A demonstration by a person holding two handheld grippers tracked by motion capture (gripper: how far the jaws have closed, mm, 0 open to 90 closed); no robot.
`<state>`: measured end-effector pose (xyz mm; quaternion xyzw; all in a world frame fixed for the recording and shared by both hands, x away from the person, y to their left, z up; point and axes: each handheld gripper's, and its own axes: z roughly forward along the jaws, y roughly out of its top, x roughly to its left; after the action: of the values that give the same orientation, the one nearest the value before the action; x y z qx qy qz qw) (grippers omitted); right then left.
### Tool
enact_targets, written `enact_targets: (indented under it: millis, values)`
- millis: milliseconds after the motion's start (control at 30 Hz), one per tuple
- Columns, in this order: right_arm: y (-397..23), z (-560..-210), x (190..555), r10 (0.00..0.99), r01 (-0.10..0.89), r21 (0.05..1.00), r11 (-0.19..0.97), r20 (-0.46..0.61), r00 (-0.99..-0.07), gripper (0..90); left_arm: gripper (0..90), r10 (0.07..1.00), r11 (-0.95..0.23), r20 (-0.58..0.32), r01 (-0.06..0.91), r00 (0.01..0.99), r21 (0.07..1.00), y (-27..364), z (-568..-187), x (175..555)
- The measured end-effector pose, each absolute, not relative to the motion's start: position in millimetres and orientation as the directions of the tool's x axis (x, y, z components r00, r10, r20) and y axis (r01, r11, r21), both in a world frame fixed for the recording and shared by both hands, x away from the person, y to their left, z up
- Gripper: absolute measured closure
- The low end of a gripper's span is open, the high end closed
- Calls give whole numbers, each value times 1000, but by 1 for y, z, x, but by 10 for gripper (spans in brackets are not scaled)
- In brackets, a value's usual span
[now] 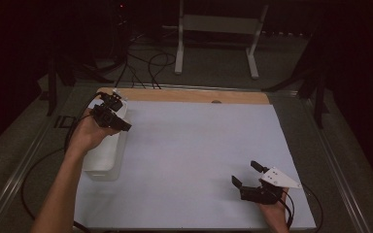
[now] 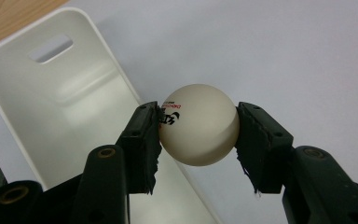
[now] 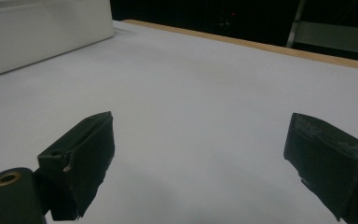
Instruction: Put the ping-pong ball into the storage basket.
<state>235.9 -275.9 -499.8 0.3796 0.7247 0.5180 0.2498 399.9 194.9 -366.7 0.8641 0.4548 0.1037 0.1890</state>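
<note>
Covering most of the wooden table (image 1: 189, 95) is a big white sheet (image 1: 199, 160), and on its far left edge sits a white bin (image 1: 108, 155), a long open box with a slot handle in one end wall. Over that bin the person's left hand holds the left gripper (image 2: 196, 126), its pads clamped on either side of a white ping-pong ball (image 2: 199, 125) with small red and black print; the ball seems to hang just past the bin's rim, though the angle makes that hard to judge. Near the front right corner the right gripper (image 1: 246, 174) rests low over the sheet, jaws spread wide.
</note>
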Motion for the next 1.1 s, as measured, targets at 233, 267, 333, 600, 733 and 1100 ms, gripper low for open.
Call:
enact_targets:
  millis: [233, 267, 333, 600, 733, 1100]
  values:
    - [-276, -500, 236, 809, 292, 941, 174, 32, -587, 80, 512, 828, -511, 6, 752, 560, 416, 198, -366, 400]
    - [-276, -500, 236, 809, 292, 941, 174, 33, -588, 80, 513, 830, -509, 5, 753, 558, 417, 198, -366, 400]
    - [-276, -500, 236, 809, 292, 940, 175, 32, -588, 80, 513, 829, -513, 9, 753, 560, 412, 199, -366, 400]
    - [-276, -500, 236, 809, 292, 941, 174, 33, -587, 80, 512, 836, -507, 13, 763, 549, 401, 204, -368, 400]
    - [-276, -500, 236, 809, 293, 940, 174, 33, -587, 80, 512, 838, -506, 15, 765, 546, 398, 207, -369, 400]
    - [-276, -500, 236, 811, 294, 940, 173, 34, -584, 80, 512, 843, -506, 38, 766, 537, 397, 211, -369, 398]
